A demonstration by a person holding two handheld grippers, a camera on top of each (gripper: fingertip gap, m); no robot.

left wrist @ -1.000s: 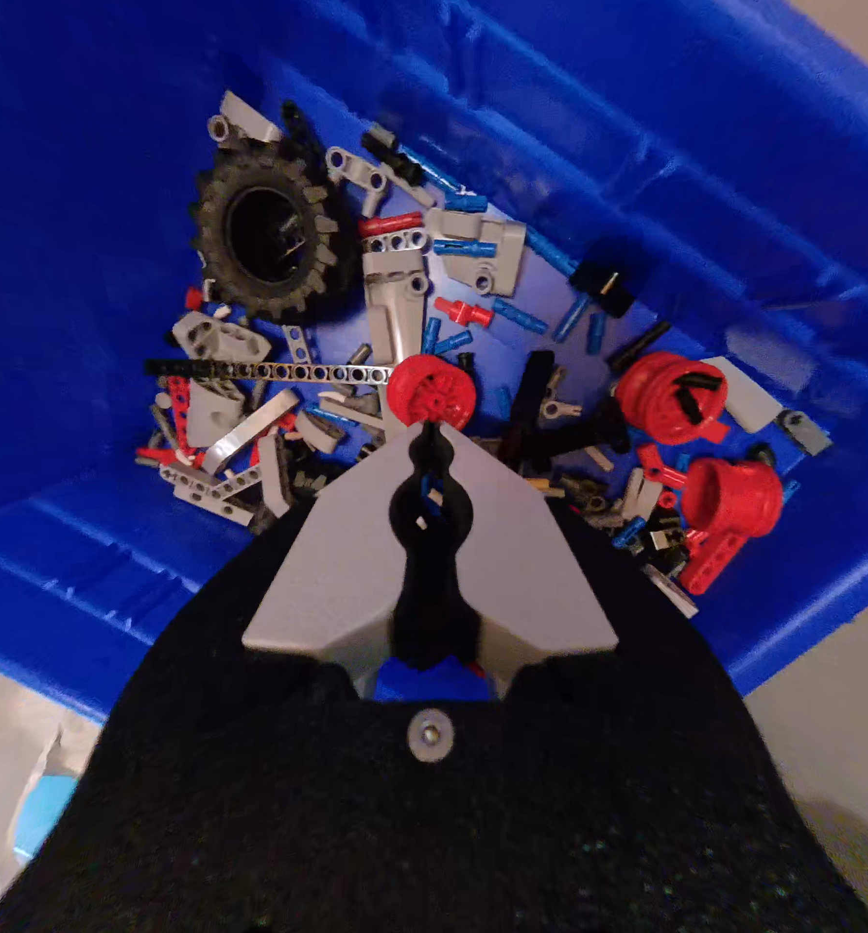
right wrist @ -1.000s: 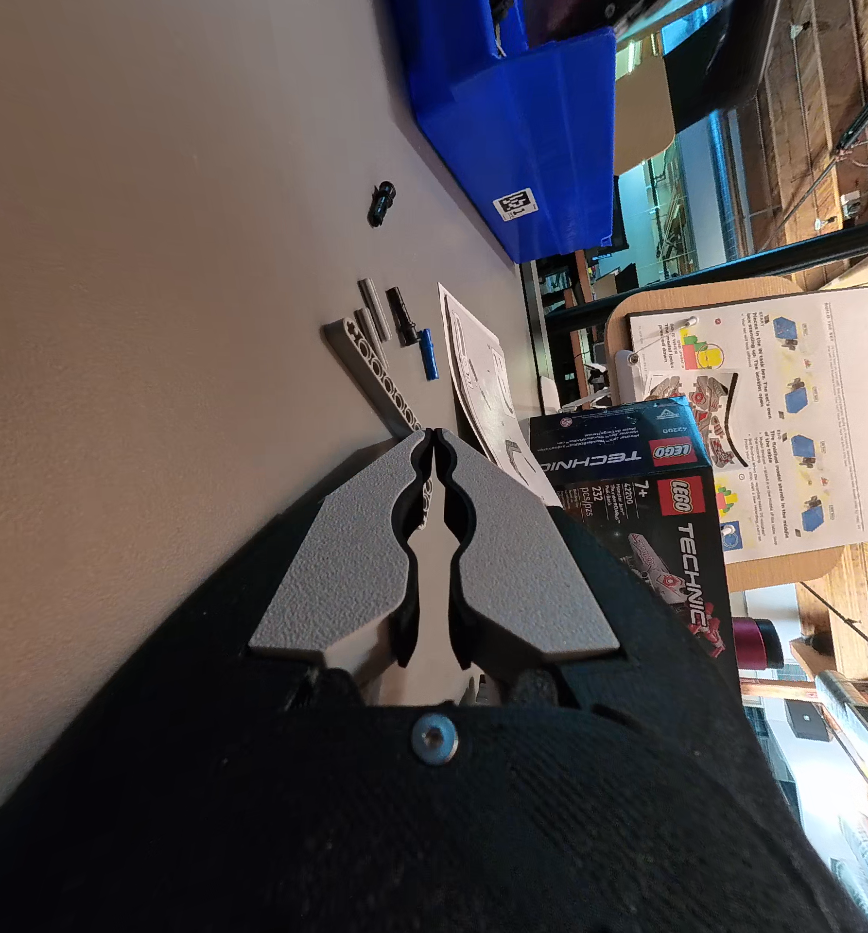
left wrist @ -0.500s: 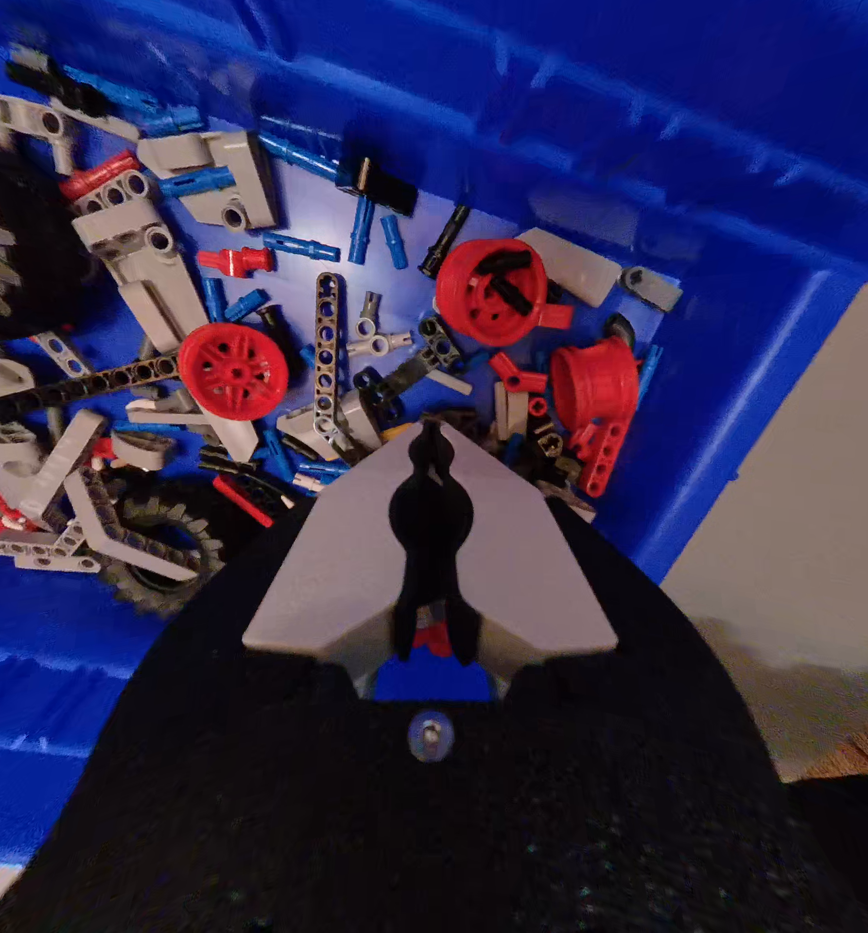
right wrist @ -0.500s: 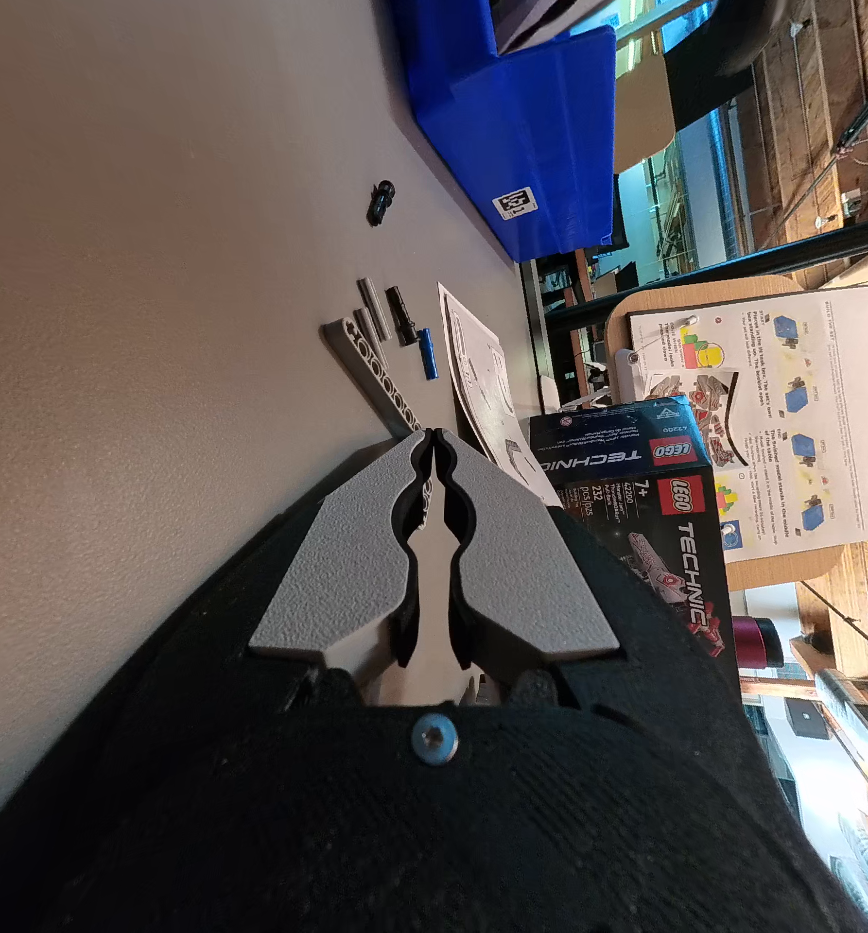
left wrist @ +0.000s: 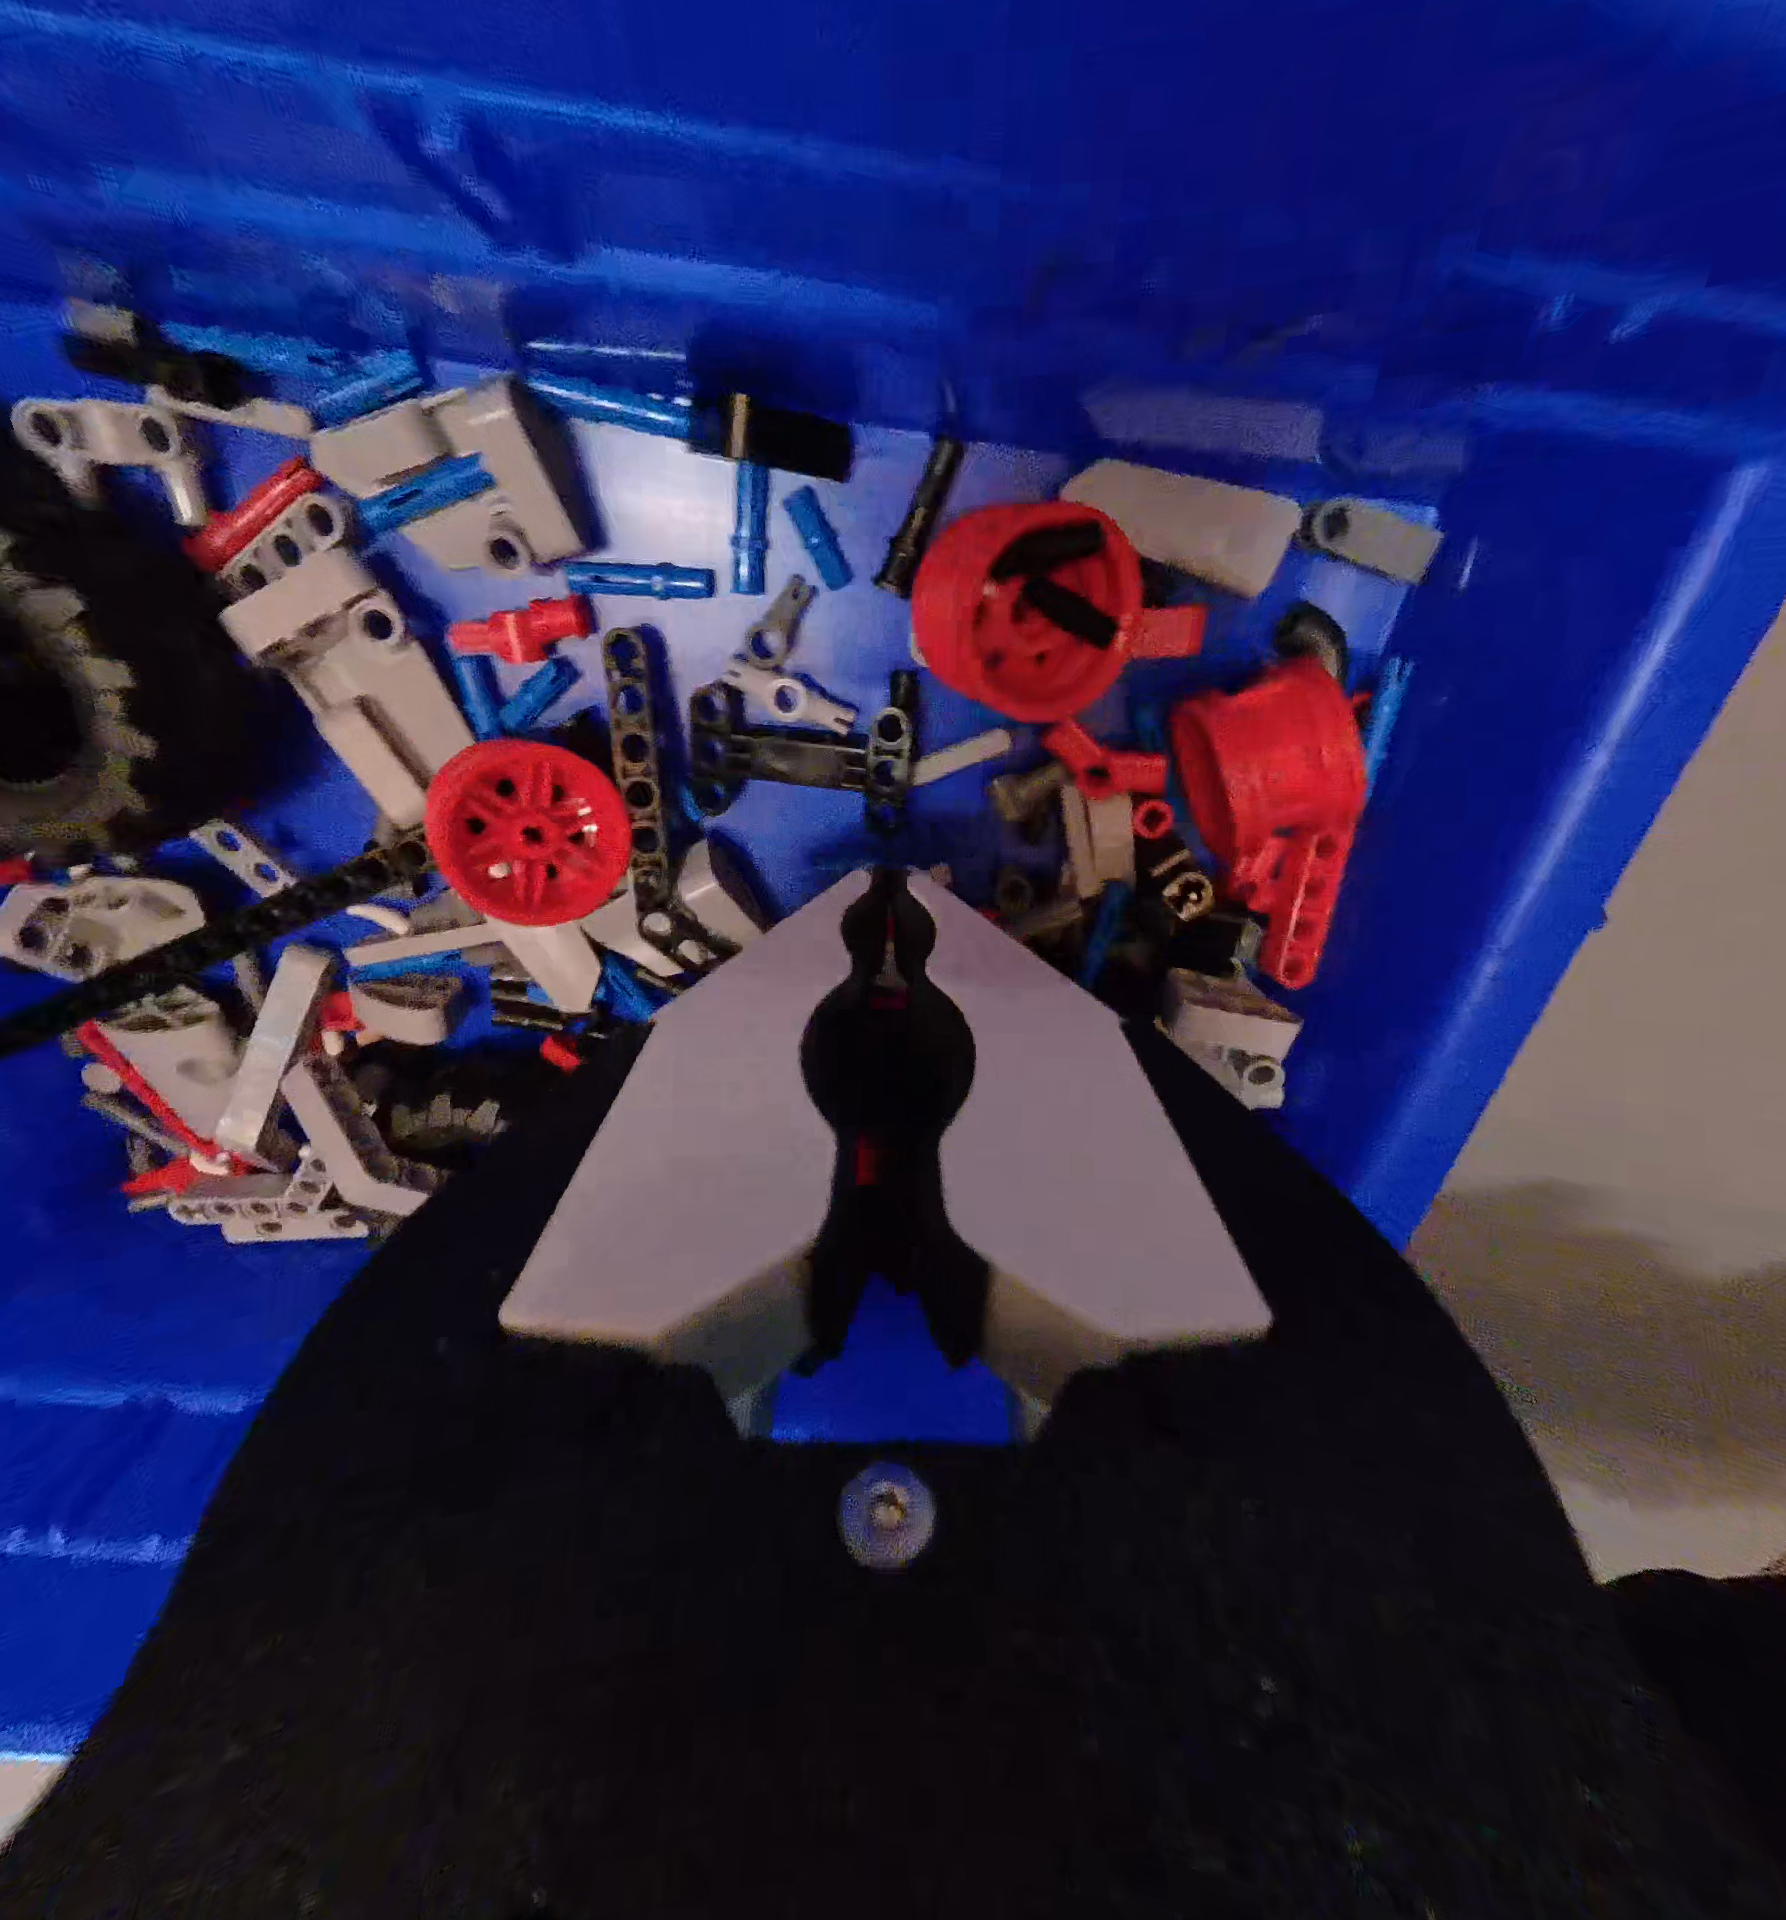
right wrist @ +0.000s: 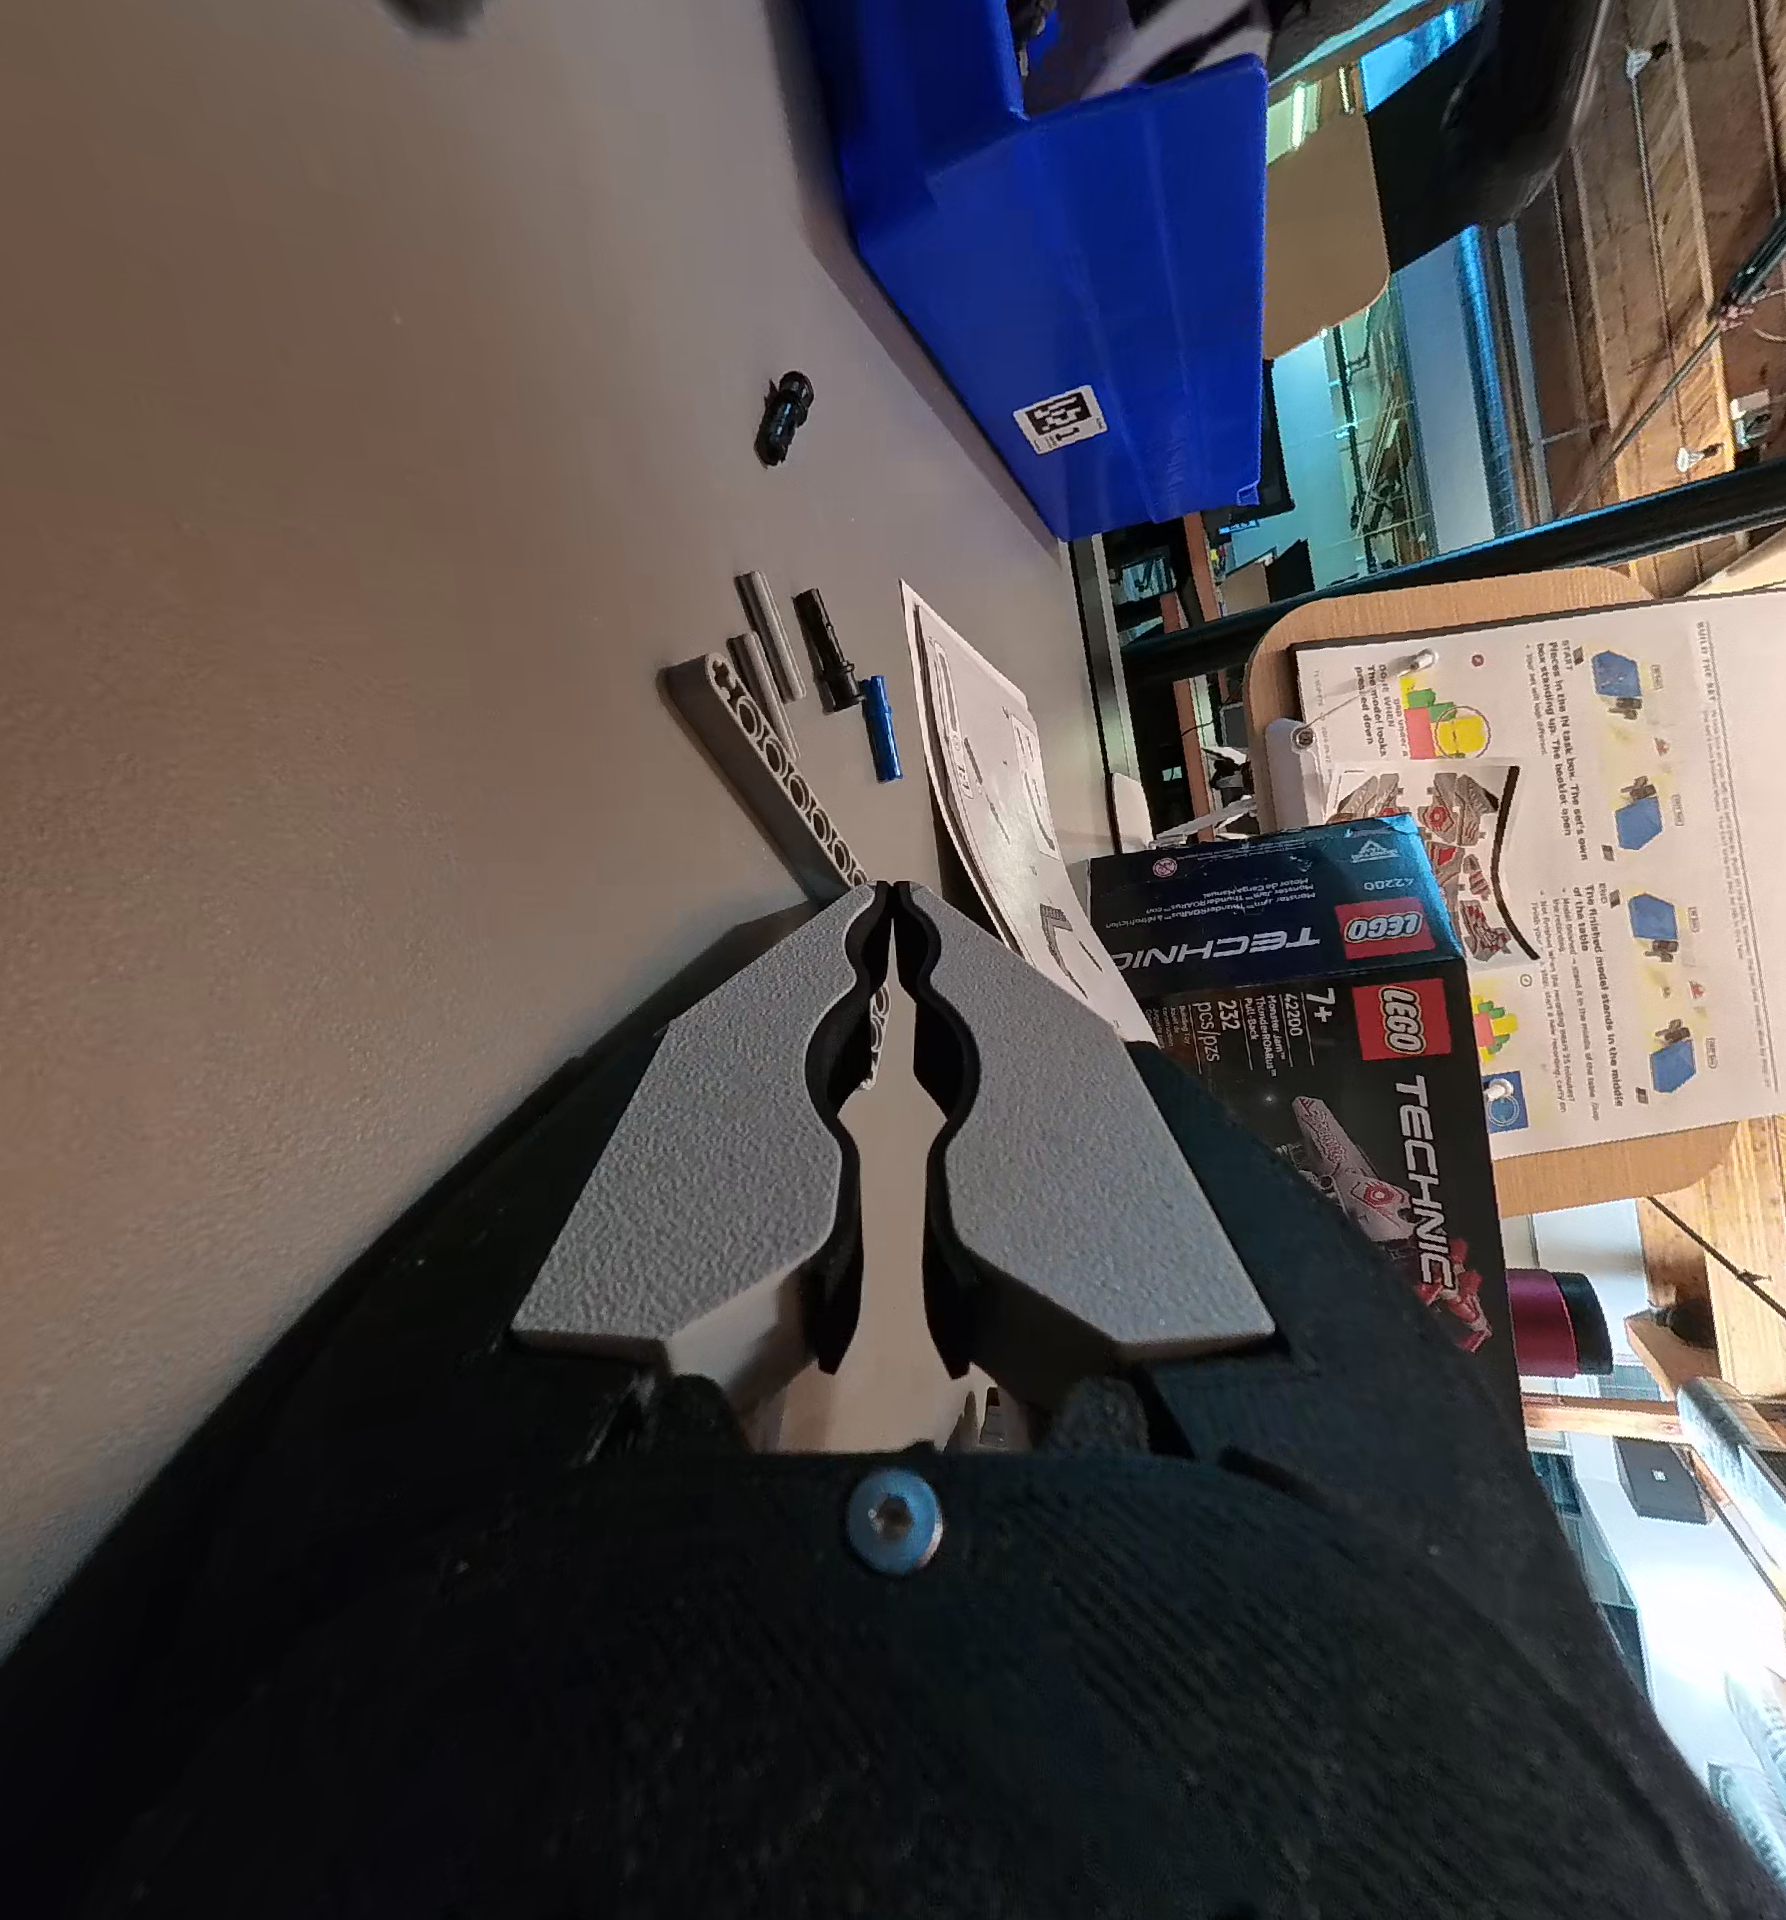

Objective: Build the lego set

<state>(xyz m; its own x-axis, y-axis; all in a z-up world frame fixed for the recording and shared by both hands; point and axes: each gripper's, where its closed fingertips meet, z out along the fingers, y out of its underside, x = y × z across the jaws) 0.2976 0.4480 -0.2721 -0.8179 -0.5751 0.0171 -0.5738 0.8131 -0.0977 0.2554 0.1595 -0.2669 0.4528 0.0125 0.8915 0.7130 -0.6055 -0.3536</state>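
My left gripper (left wrist: 885, 883) is shut and hangs inside the blue bin (left wrist: 1491, 935) over a heap of loose lego parts. Its tips sit at a small dark connector (left wrist: 887, 743); I cannot tell whether they grip anything. A red wheel hub (left wrist: 527, 831) lies left of the tips, two red rims (left wrist: 1029, 613) to the right, and a black tyre (left wrist: 27, 686) at far left. My right gripper (right wrist: 891, 894) is shut and empty, low over the table, above a long grey beam (right wrist: 764, 769). Grey axles (right wrist: 769, 634), a black pin (right wrist: 827, 649) and a blue pin (right wrist: 881, 727) lie beside the beam.
In the right wrist view the blue bin (right wrist: 1076, 260) stands farther along the table, with a small black connector (right wrist: 785, 416) before it. An instruction booklet (right wrist: 982, 790), the dark set box (right wrist: 1315, 1039) and a board with a printed sheet (right wrist: 1595, 852) stand to the right. The grippers' ends are close to 30 cm from one another. To reach the red wheel hub (left wrist: 527, 831) in a straight line is about 6 cm for my left fingers, about 35 cm for my right.
My left gripper has swept to the right across the bin, from beside the tyre to the red rims, and stays shut. The right gripper has not moved.
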